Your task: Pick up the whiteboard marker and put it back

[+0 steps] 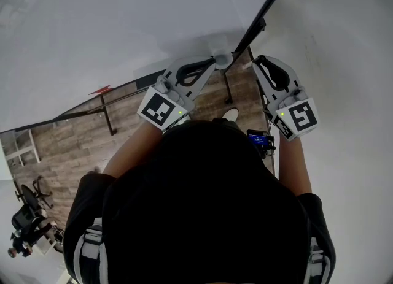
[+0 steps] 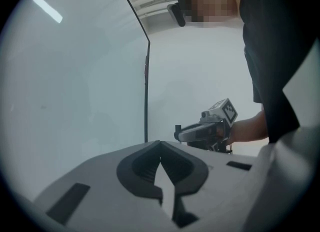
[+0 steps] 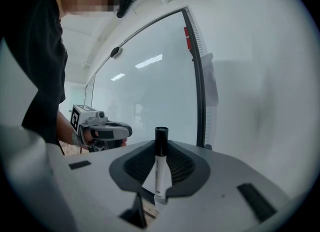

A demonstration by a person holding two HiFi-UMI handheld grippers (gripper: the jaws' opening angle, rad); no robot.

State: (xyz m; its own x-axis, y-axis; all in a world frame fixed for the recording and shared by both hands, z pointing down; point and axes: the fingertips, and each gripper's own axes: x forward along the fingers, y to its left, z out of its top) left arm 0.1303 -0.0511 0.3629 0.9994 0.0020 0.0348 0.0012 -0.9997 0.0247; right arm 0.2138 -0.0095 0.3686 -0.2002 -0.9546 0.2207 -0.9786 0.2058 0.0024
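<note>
The whiteboard marker (image 3: 160,168) stands upright at the lower centre of the right gripper view, black cap on top. Its white barrel is pinched between the pads of the right gripper (image 3: 161,146), whose jaws are narrowed onto it. The grip sits low on the barrel and leaves the capped end free, which I judge suits carrying it and setting it down. Just behind it rises the dark frame edge (image 3: 200,90) of the whiteboard (image 3: 145,85), with a plain wall (image 3: 260,100) at the right. The left gripper (image 2: 160,144) is held level beside it, jaws closed together on nothing, probably just kept out of the way. No tray or ledge for the marker is visible.
</note>
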